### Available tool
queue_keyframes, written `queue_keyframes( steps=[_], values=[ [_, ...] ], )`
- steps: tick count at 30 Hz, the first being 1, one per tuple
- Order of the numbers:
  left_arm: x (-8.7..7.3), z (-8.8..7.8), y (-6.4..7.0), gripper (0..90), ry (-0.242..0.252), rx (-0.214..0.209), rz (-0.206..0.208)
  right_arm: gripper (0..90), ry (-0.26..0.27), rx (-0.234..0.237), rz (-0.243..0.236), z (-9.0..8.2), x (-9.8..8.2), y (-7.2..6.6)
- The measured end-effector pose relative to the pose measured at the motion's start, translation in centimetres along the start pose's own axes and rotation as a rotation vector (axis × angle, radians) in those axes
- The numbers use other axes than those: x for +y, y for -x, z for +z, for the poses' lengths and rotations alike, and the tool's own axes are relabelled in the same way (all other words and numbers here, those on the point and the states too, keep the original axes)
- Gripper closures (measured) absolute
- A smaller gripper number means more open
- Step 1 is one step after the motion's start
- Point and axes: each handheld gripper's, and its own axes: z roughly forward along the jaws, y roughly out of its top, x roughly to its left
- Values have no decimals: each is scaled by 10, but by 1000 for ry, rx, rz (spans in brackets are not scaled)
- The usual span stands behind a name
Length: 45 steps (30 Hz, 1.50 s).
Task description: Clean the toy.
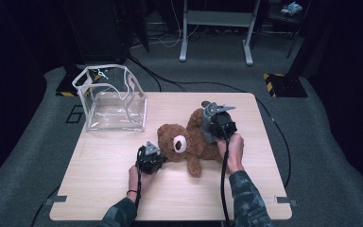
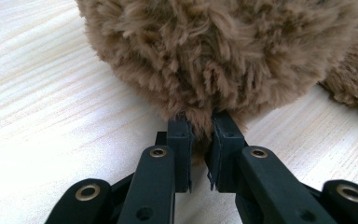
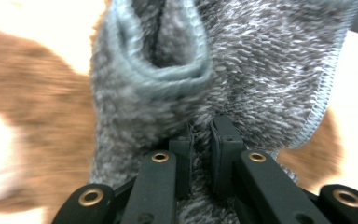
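Observation:
A brown teddy bear [image 1: 185, 142] lies on the wooden table [image 1: 108, 165], its pale muzzle facing up. My left gripper [image 1: 152, 158] sits at the bear's head, shut on a tuft of brown fur [image 2: 200, 128]. Brown fur of the bear [image 2: 223, 51] takes up the top of the left gripper view. My right gripper [image 1: 216, 127] hovers over the bear's body, shut on a grey knitted cloth [image 3: 242, 70]. In the high view the grey cloth [image 1: 209, 135] hangs under that gripper against the bear. Blurred brown fur [image 3: 42, 121] lies behind the cloth.
A clear plastic box [image 1: 112, 98] with white edging stands open at the table's far left corner. Cables trail from both grippers toward the near edge. Beyond the table are a dark carpet and a metal frame's legs [image 1: 216, 33].

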Motion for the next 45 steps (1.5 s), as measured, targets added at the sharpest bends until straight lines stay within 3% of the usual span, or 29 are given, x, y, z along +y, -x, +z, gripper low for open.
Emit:
queue_keyframes(
  steps=[3, 5, 8, 12, 14, 15, 16, 19, 20, 24, 28, 31, 34, 37, 38, 40, 42, 45],
  values=[
    [0, 0, 0, 803, 0, -2, 0, 819, -25, -44, 64, 3, -3, 22],
    [0, 0, 0, 803, 0, -2, -1, 819, -26, -34, 75, 3, -2, 24],
    [0, 0, -1, 804, -1, -4, -2, 820, -17, -16, 47, 5, 6, 8],
    [0, 0, -1, 805, -1, -6, 1, 820, -4, 93, 10, 4, 19, -18],
    [0, 0, 0, 804, -3, -8, 1, 820, 11, 172, -4, 6, 22, -28],
    [0, 0, -1, 804, -2, -8, 0, 820, 8, 174, -18, 8, 22, -34],
    [0, 0, 0, 805, -2, -8, 0, 820, -4, 173, -30, 13, 22, -37],
    [0, 0, 0, 804, -1, -5, 1, 820, -29, 106, -45, 23, 19, -33],
    [0, 0, 0, 804, -1, -6, 3, 820, -32, 101, -28, 24, 19, -29],
    [0, 0, 0, 805, -3, -5, 5, 820, -22, 0, -30, 21, 18, -13],
    [0, 0, 0, 804, -3, -4, 5, 820, -65, -105, -3, 21, 15, 12],
    [0, 0, 1, 804, -6, -4, 8, 820, -94, -140, 11, 23, 11, 28],
    [0, 0, 1, 805, -7, -3, 9, 819, -71, -126, 26, 15, 11, 31],
    [0, 0, 1, 805, -2, -3, 10, 818, 11, -31, 55, 1, 18, 24],
    [0, 0, 1, 805, 0, -2, 7, 818, 19, 9, 43, -3, 22, 17],
    [0, 0, 1, 805, -1, -2, 9, 818, 12, 37, 18, -3, 24, 6],
    [0, 0, 1, 805, -2, -2, 10, 818, -8, 31, -20, 6, 21, 0],
    [0, 0, 1, 805, -3, 0, 16, 818, -29, 2, 20, 17, 15, 16]
  ],
)
